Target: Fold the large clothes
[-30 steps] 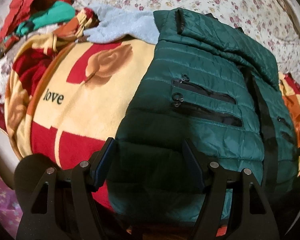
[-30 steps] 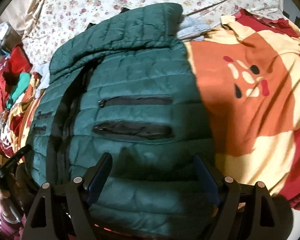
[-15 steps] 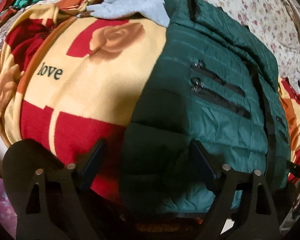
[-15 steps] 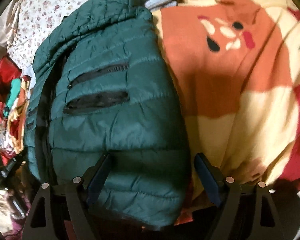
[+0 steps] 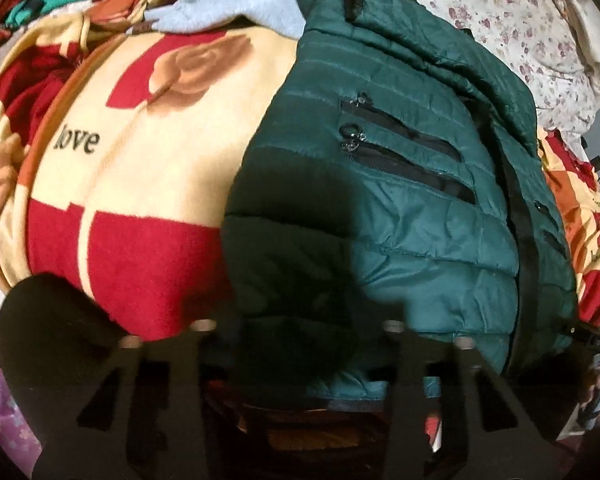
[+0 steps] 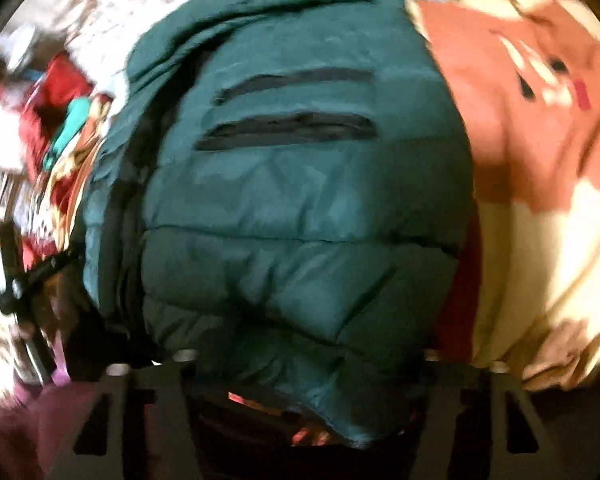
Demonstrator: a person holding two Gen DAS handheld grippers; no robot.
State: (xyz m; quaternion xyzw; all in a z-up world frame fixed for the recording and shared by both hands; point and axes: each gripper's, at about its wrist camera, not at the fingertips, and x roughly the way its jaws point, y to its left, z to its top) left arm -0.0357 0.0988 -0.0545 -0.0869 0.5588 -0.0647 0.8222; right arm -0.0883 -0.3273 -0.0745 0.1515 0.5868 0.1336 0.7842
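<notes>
Jacket hem going into both grippers!
Your dark green quilted puffer jacket (image 5: 400, 208) lies front-up on the red-and-cream fleece blanket (image 5: 148, 184); your left gripper (image 5: 300, 344) and right gripper (image 6: 304, 364) have just been closing on its near hem, fingertips buried, so firm grip is unclear — likely for folding it upward.

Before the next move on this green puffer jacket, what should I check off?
1. Left gripper on the puffer jacket hem: jaws just closing, hem between them; firm grip cannot tell.
2. Right gripper: same, jaws just closing over the hem, view blurred; cannot tell.
3. Jacket spread flat on the "love" blanket: ok.
4. Light blue cloth clear of the collar: not ok, it abuts.
</notes>
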